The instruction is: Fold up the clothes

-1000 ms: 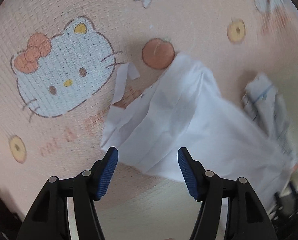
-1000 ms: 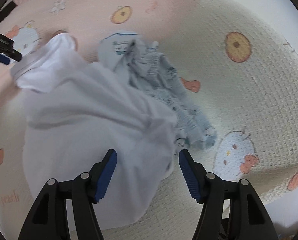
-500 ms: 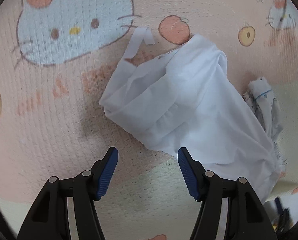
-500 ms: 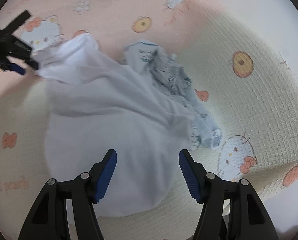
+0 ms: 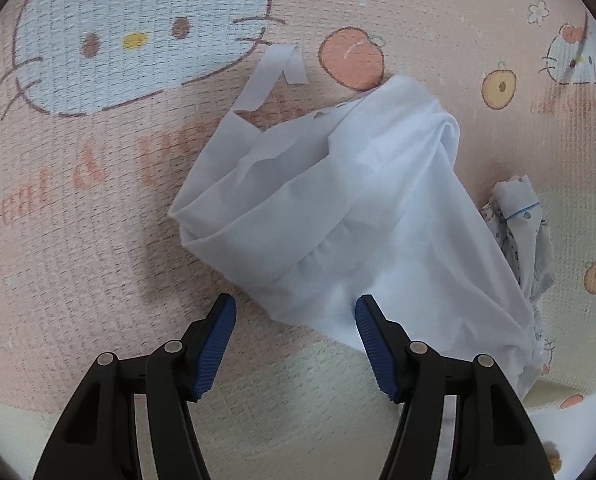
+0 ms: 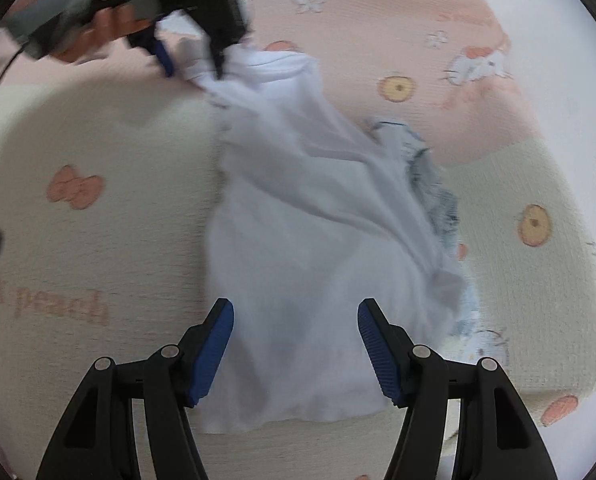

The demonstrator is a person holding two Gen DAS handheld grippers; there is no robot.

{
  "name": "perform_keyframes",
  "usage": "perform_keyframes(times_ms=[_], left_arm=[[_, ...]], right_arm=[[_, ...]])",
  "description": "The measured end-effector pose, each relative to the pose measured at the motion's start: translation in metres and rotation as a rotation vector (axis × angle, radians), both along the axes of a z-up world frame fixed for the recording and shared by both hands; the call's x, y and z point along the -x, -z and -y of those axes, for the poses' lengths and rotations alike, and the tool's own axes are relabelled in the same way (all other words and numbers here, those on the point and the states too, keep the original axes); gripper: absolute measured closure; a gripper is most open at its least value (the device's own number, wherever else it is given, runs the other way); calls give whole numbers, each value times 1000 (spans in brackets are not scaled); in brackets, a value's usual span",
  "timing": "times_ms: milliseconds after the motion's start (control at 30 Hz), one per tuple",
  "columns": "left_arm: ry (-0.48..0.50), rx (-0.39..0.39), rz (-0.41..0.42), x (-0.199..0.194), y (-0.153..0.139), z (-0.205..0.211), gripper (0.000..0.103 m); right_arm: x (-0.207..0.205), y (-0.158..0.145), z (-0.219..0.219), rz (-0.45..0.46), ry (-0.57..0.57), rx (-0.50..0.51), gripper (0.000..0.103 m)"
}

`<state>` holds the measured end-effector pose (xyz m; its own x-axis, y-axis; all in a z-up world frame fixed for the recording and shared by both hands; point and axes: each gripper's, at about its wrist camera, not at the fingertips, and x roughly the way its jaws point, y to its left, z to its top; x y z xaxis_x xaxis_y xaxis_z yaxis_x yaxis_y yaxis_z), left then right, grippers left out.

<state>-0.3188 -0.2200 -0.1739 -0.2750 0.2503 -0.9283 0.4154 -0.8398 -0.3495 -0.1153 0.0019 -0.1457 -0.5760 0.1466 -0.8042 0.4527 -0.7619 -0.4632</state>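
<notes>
White garment (image 5: 338, 216) crumpled on the cartoon mat (image 5: 78, 240).
Left gripper (image 5: 294, 312) and right gripper (image 6: 294, 316) hover spread, empty; patterned cloth (image 5: 518, 232) lies beside the garment.

The white garment (image 5: 338, 208) is plain, with no print. The smaller garment (image 5: 518, 232) beside it is pale with tiny blue marks and blue trim. The blanket (image 5: 78, 220) is peach-pink and cream, printed with white cat faces, orange bows, peaches and yellow rounds. Each tool (image 5: 294, 316) is black with blue pads (image 5: 214, 344).

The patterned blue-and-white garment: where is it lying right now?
In both wrist views, the patterned garment lies crumpled on the blanket, against the right edge of the white garment.
</notes>
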Motion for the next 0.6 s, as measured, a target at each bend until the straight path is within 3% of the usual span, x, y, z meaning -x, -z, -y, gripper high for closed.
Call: perform_keyframes(times_ms=[100,233,300,433,467,500,567,600], left_arm=[[10,-7,-41,1,1,1,44],[21,9,-71,0,3,0,44],[28,19,-85,0,3,0,44],[36,50,-93,-1,3,4,58],[36,51,-90,-2,3,7,59],[33,52,-87,-2,2,8,61],[27,57,-91,-2,1,12,76],[26,57,-93,-2,0,13,81]], right_arm=[[-6,8,11,5,-28,-32,39],[-9,30,19,-36,-41,-185,39],[-7,38,16,-32,-28,-214,39],[-2,43,8,-30,-4,-199,40],[0,42,6,-28,-1,-182,43],[2,42,5,-22,0,-168,56],[4,40,1,2,14,-137,82],[6,39,-2,13,20,-121,86]])
